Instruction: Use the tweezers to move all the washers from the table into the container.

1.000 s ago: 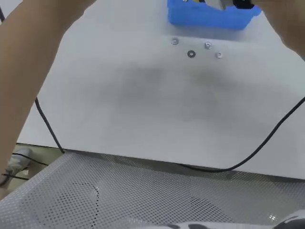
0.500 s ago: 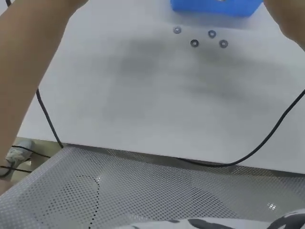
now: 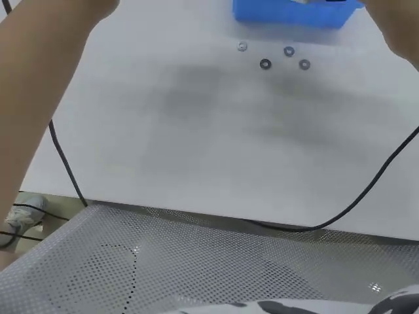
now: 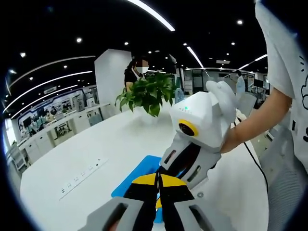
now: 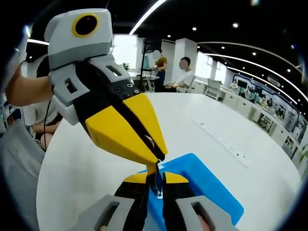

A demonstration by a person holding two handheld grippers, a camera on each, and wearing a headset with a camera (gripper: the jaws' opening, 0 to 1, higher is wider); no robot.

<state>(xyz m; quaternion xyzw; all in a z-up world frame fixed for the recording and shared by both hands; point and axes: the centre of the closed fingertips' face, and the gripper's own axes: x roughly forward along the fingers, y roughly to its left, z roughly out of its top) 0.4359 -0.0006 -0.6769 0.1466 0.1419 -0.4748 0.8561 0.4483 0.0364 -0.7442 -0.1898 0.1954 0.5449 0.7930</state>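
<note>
Several small washers (image 3: 265, 63) lie loose on the white table just in front of the blue container (image 3: 288, 14) at the far edge. The grippers meet tip to tip above the container (image 5: 202, 180). My right gripper (image 5: 155, 185) is shut on thin metal tweezers (image 5: 157, 186) that stand up between its yellow-tipped jaws. The left gripper (image 5: 155, 155) comes in from the upper left, and its shut yellow tip pinches the tweezers' upper end. In the left gripper view, my left gripper (image 4: 158, 184) is shut, with the right gripper's white body (image 4: 199, 127) straight ahead over the container (image 4: 137, 175).
A black cable (image 3: 366, 190) curves over the table's near right, and another (image 3: 62, 160) hangs at the left edge. A perforated metal surface (image 3: 196, 261) lies below the table's front edge. The person's arms (image 3: 39, 85) frame both sides. A potted plant (image 4: 149, 94) stands further back.
The head camera has tilted, so the container and washers sit slightly differently in the picture. Nothing on the table has moved.
</note>
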